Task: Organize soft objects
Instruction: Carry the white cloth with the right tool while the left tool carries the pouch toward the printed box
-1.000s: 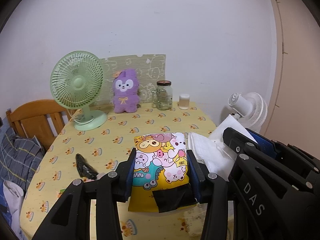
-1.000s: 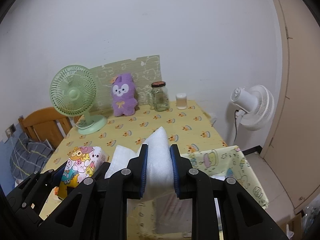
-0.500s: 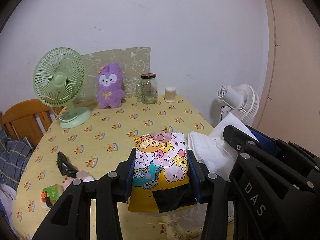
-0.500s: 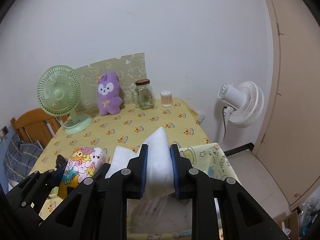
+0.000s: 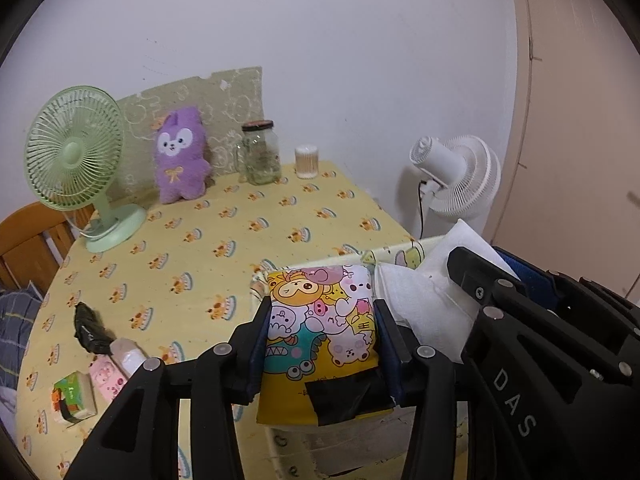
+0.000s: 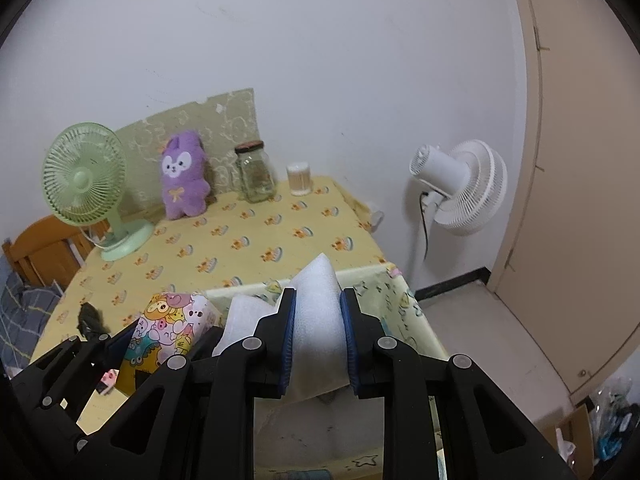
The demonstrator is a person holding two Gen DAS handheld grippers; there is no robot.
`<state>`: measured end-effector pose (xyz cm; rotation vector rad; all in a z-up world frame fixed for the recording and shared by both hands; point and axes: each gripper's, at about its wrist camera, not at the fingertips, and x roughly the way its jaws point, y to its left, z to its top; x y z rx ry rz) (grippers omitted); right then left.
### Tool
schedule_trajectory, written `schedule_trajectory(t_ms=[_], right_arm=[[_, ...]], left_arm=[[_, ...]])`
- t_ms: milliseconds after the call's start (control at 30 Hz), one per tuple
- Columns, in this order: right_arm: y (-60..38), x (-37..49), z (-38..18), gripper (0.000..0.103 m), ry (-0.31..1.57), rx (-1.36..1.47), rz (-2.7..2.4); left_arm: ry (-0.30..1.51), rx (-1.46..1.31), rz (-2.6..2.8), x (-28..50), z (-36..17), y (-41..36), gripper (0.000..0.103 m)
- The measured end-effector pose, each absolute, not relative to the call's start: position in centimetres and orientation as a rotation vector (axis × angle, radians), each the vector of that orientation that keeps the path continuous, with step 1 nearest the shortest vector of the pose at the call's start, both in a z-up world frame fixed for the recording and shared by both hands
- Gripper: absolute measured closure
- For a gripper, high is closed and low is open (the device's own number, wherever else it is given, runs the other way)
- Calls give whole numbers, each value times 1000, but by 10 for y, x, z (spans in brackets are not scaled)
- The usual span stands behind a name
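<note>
While both grippers are raised above the near edge of the table [image 5: 240, 216], each one pinches a soft thing. The left gripper [image 5: 322, 336] has its two fingers pressed on the sides of a cartoon-printed tissue pack [image 5: 320, 320], which stands upright between them. The right gripper [image 6: 318, 332] squeezes a white foam sheet [image 6: 318, 308], folded so that its tip points up past the blue pads [image 6: 347, 332]. The two grippers are just beside each other. Under them is a pale yellow fabric bin [image 6: 404, 312] with small drawings. Farther on the yellow tablecloth stand a green fan [image 5: 76, 160], a purple plush toy [image 5: 180, 156], a glass jar [image 5: 260, 152] and a small cotton-swab container [image 5: 307, 162]. A white fan [image 6: 460, 188] stands on the floor at the right.
</note>
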<state>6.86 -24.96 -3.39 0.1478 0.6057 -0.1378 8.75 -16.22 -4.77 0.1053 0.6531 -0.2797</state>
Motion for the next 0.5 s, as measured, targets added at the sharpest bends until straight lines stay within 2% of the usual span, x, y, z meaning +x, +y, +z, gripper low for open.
schedule_trajectory(t_ms=[67,200,500], right_arm=[[-252,70,-38,78,616,153,-143],[-257,72,-45,78,636,159,-156],[-262,75,-54,76,659,158,-179]], left_arm=[[667,110,-277,90,-51,-164,53],[690,156,-261,95,-58,-170,40],[702,188,-280,92,-61,-177,28]])
